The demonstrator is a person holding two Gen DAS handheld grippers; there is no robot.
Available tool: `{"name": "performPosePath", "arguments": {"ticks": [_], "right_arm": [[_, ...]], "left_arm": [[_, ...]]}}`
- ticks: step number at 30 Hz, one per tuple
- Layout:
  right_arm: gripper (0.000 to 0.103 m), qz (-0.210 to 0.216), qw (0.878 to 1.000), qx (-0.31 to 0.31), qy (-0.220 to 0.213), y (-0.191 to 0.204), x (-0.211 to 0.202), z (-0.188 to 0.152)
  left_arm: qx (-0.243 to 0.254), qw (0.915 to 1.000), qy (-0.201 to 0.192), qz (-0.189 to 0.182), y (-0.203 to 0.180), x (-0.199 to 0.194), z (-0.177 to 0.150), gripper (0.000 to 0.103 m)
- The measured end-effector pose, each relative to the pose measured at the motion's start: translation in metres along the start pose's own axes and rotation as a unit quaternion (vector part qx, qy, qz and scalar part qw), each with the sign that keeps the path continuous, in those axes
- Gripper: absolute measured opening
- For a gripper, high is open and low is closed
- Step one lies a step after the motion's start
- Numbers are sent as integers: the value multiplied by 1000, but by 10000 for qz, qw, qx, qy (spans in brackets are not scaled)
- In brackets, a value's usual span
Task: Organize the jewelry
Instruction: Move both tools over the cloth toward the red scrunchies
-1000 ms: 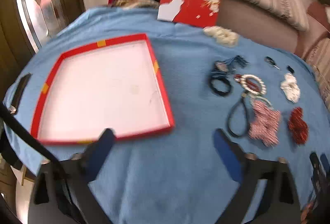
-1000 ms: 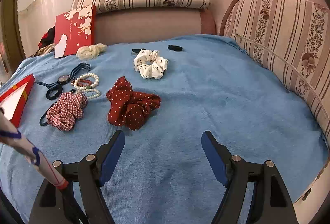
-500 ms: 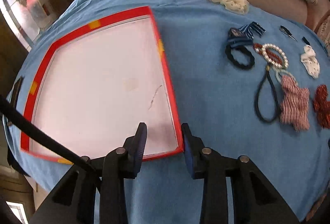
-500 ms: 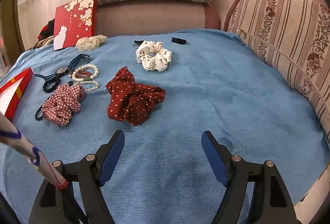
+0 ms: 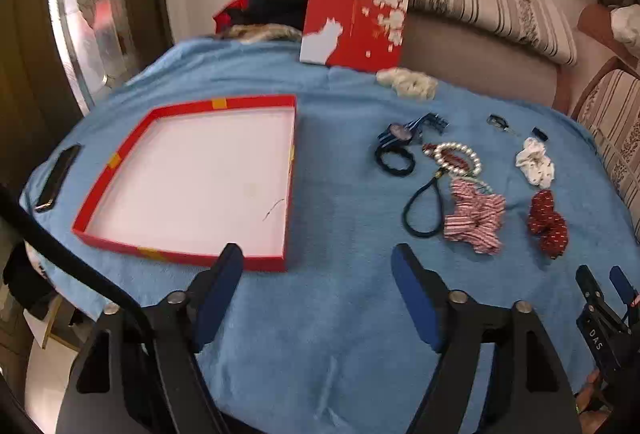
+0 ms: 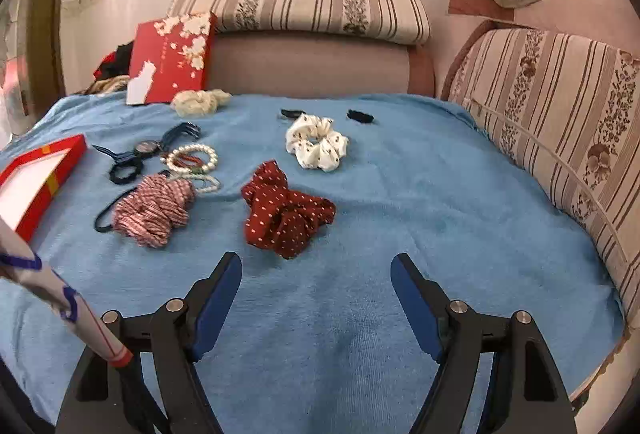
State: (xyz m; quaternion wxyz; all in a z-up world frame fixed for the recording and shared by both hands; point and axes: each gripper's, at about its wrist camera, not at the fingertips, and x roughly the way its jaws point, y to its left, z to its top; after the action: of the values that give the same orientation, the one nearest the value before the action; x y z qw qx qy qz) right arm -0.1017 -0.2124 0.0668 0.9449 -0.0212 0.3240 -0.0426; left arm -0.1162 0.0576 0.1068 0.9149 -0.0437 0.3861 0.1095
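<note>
A shallow red box tray (image 5: 224,102) with a white floor lies on the blue cloth; its corner also shows in the right wrist view (image 6: 68,162). My left gripper (image 5: 318,266) is open and empty, just in front of the tray's near right corner. To the right lie a striped scrunchie (image 5: 474,220), a dark red dotted scrunchie (image 6: 286,214), a white scrunchie (image 6: 318,148), pearl bracelets (image 6: 192,160), a watch (image 6: 143,147) and black hair ties (image 5: 422,208). My right gripper (image 6: 316,274) is open and empty, just short of the red scrunchie.
A red box lid (image 5: 354,24) leans against the striped sofa back (image 6: 316,0). A cream scrunchie (image 6: 200,101) lies before it. A dark phone (image 5: 58,176) lies at the cloth's left edge. Two small black clips (image 6: 360,115) lie behind the white scrunchie.
My left gripper was nearly shut over the tray's near edge half a second ago; it has opened wide and pulled back. My right gripper edged closer to the red scrunchie.
</note>
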Motion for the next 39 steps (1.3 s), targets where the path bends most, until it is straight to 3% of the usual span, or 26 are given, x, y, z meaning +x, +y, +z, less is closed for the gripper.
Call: {"name": "performPosePath", "arguments": {"ticks": [6, 11, 23, 35, 39], "right_arm": [[82, 84, 9995, 271, -148, -10, -24, -7], [82, -99, 9994, 203, -253, -9, -27, -12], [82, 16, 9996, 185, 191, -5, -5, -16], [82, 13, 9993, 150, 337, -4, 4, -18], [82, -1, 9992, 157, 362, -4, 6, -18]], "left_arm": [[143, 9998, -126, -39, -24, -22, -20, 82], [511, 9985, -175, 20, -42, -24, -31, 84], [563, 9965, 348, -514, -48, -4, -44, 84], [659, 9951, 382, -634, -52, 1, -47, 84], [688, 9946, 402, -659, -52, 4, -47, 79]]}}
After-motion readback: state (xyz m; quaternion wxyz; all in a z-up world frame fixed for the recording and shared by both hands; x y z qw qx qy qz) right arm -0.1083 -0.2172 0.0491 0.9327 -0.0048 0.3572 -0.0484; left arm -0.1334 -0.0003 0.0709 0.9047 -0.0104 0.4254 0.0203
